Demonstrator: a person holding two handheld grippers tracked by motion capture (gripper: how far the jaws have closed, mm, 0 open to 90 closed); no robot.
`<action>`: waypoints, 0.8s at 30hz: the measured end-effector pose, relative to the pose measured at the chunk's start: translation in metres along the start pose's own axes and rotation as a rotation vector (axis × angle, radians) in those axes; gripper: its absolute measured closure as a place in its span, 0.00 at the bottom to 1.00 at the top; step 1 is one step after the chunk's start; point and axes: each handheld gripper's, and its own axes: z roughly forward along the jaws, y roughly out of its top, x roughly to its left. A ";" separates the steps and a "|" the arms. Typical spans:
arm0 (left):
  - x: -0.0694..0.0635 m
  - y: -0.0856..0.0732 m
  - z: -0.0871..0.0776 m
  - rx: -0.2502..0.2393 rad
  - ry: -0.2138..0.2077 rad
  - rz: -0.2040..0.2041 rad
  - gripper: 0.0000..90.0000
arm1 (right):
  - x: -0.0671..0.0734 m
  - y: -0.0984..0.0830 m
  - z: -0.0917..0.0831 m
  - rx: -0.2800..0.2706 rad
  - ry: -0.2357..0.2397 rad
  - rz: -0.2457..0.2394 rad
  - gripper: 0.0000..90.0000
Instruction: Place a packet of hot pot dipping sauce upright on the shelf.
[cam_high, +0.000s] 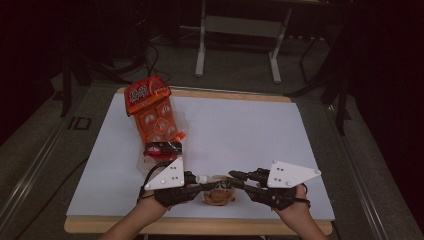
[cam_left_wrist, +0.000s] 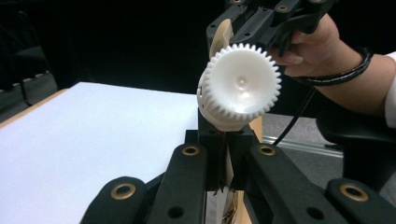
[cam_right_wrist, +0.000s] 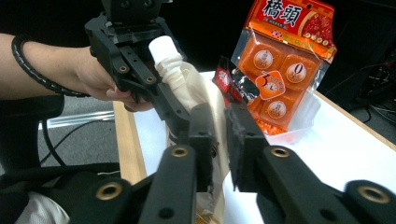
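Dark room, metal desk legs at the back; a white surface (cam_high: 240, 135) on a wooden board sits in the light. At its near edge both hand-held grippers meet over one small spout pouch (cam_high: 218, 192).

Left hand-held gripper (cam_high: 204, 186): jaws pressed together on the pouch's top, just below the white ridged cap (cam_left_wrist: 240, 86), which pokes up above them. Right hand-held gripper (cam_high: 235, 177): jaws either side of the pouch's soft body in the right gripper view, w/ a slight gap on one side; grip looks loose, and whether its pads press can't be told.

Risks, as a judgement: if the right side lets go fully, the pouch hangs from the neck alone and may swing or slip. A hard pinch on the body w/ the cap loosened could squirt contents out. Twisting the two ends against each other could kink the spout.

Containers: the pouch's cap is on; contents not visible. Farther back on the left lies an orange snack bag (cam_high: 152, 112) w/ several round-labelled portions inside; beside its lower end a small dark packet (cam_high: 162, 147) and a clear tray (cam_right_wrist: 299, 126), contents unclear.
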 end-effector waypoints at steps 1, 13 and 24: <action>0.000 0.001 -0.001 -0.002 0.006 0.002 0.99 | -0.001 0.000 -0.001 -0.005 -0.003 0.005 0.85; 0.004 0.011 -0.016 -0.021 0.037 0.021 0.99 | -0.009 -0.005 -0.008 -0.033 -0.046 0.046 0.64; 0.014 0.018 -0.034 -0.035 0.080 0.035 0.99 | -0.021 -0.011 -0.017 -0.076 -0.092 0.105 0.32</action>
